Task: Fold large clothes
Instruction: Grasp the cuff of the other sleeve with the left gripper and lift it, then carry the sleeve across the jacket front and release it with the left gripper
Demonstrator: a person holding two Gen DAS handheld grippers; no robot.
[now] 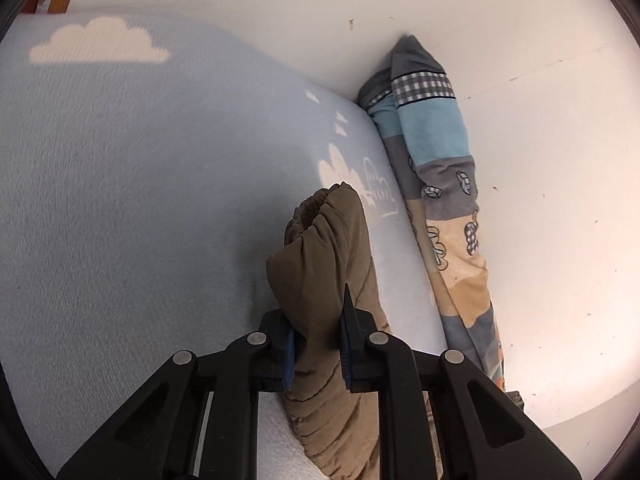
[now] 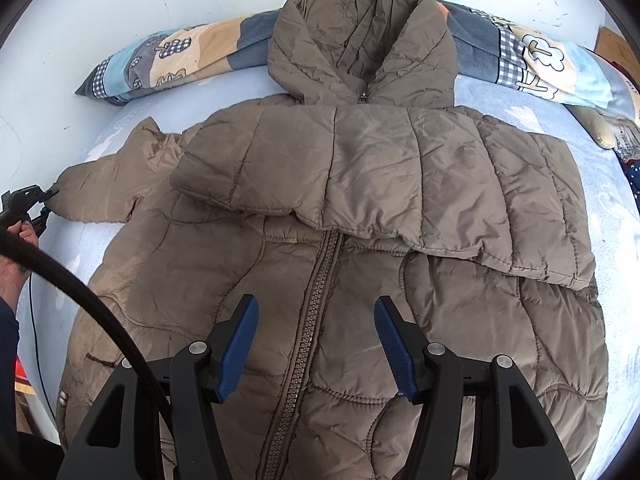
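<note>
A brown quilted hooded jacket (image 2: 360, 240) lies front up on a light blue bed sheet (image 2: 600, 184), zipper down the middle. One sleeve is folded across the chest (image 2: 380, 172). The other sleeve stretches out to the left (image 2: 104, 188). My left gripper (image 1: 318, 344) is shut on that sleeve's elastic cuff (image 1: 324, 240); it also shows small at the left edge of the right wrist view (image 2: 40, 202). My right gripper (image 2: 316, 344) is open and empty, hovering over the jacket's lower front beside the zipper (image 2: 316, 300).
A rolled patterned quilt (image 2: 192, 56) lies along the white wall (image 1: 540, 160) behind the hood, also seen in the left wrist view (image 1: 448, 200). A black cable (image 2: 80, 292) crosses the lower left. The bed edge drops off at the left.
</note>
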